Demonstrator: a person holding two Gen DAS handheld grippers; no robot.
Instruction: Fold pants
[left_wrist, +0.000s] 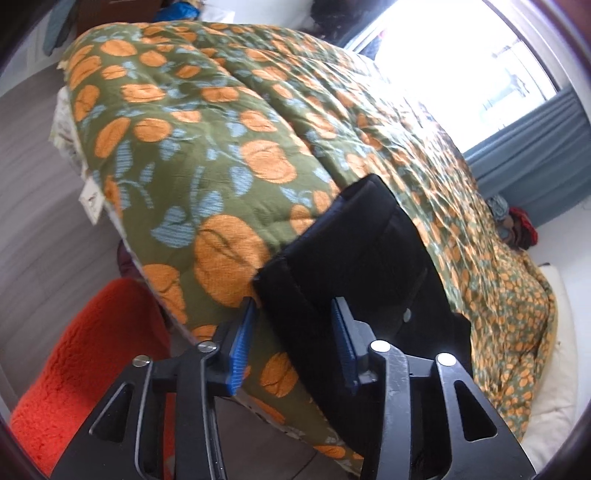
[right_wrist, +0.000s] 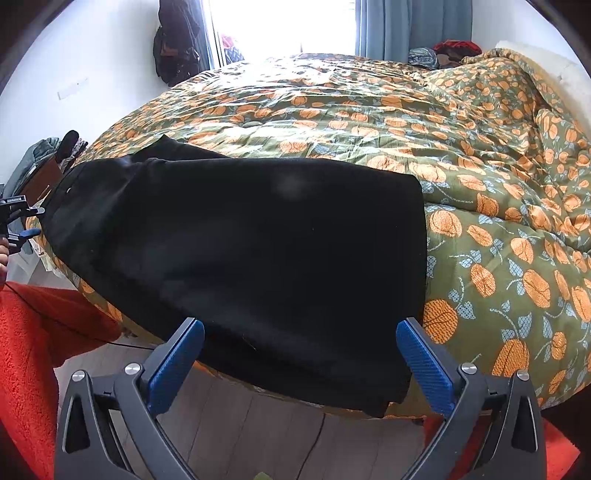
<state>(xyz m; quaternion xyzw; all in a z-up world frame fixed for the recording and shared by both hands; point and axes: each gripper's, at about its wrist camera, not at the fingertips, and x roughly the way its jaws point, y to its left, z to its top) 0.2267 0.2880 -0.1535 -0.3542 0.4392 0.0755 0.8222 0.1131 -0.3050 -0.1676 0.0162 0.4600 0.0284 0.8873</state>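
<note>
Left wrist: my left gripper (left_wrist: 291, 332) stands partly open at the waistband corner of the black pants (left_wrist: 354, 266), pads not pressing; I should bite both layers squarely before lifting. Right wrist: my right gripper (right_wrist: 301, 354) gapes wide, empty, over the pants' near edge hanging off the quilt (right_wrist: 480, 236). Open quilt lies beyond for folding; the floor drop sits close.
</note>
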